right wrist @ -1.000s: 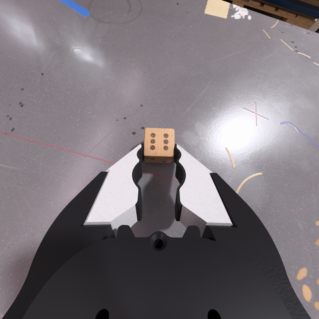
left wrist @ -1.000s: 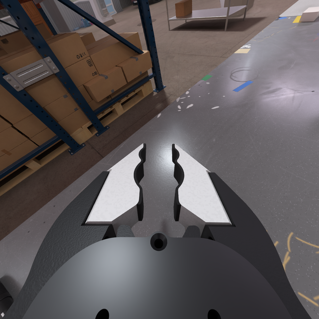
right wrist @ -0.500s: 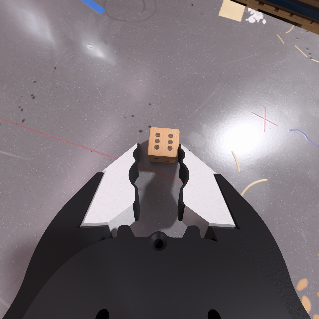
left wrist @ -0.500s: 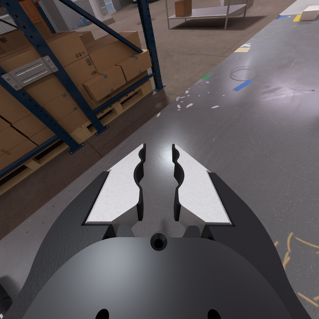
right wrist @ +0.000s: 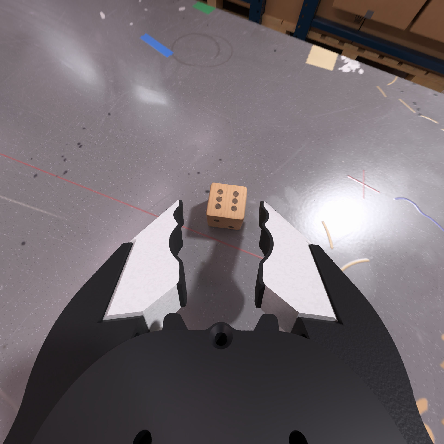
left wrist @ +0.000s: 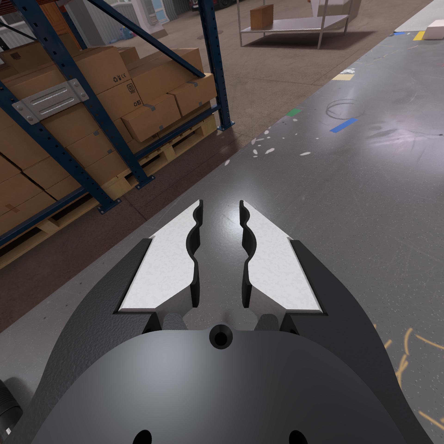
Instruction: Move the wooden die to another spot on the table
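The wooden die [right wrist: 227, 204] rests on the grey table [right wrist: 120, 120], with its six-dot face up. My right gripper [right wrist: 221, 203] is open above it. Its two fingertips stand to either side of the die, with a clear gap on each side and nothing held. The gripper's shadow falls on the table just behind the die. My left gripper [left wrist: 221, 201] is open and empty over a bare part of the table [left wrist: 336, 216] near its left edge. The die does not show in the left wrist view.
A blue rack with cardboard boxes on pallets [left wrist: 96, 108] stands on the floor beyond the table's left edge. A metal shelf table [left wrist: 288, 26] stands far back. A blue tape strip [right wrist: 156, 45] and a beige patch [right wrist: 322, 57] mark the tabletop.
My right gripper has opened and let go of the die, which now sits free on the table. The gripper has drawn back slightly. The left gripper has not moved.
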`<state>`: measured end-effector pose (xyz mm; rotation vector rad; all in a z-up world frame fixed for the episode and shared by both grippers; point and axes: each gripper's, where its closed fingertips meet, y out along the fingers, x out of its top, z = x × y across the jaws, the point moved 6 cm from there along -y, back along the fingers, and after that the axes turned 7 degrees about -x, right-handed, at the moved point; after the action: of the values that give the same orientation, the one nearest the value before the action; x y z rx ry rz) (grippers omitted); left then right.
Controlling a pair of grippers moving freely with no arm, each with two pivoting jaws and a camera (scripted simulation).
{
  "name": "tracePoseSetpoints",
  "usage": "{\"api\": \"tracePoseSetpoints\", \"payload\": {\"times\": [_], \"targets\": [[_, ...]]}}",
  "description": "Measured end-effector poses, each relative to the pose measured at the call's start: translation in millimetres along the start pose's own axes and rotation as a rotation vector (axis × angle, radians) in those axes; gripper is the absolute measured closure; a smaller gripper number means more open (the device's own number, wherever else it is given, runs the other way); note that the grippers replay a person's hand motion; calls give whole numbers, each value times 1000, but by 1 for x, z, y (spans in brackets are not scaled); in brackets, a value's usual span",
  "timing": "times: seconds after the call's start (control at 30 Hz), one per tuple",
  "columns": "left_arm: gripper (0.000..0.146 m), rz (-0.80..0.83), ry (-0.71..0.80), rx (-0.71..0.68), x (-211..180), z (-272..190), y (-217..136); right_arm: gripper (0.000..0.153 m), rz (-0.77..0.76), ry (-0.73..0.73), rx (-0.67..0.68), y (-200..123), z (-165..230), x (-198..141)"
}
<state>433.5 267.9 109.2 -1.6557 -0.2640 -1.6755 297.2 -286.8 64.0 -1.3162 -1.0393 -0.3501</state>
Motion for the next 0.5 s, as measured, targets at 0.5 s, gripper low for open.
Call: {"api": "tracePoseSetpoints", "payload": {"times": [0.5], "targets": [[113,-62,-56,95,5,-1,-11,73,-261,127,-104,-59,-55,-16]]}}
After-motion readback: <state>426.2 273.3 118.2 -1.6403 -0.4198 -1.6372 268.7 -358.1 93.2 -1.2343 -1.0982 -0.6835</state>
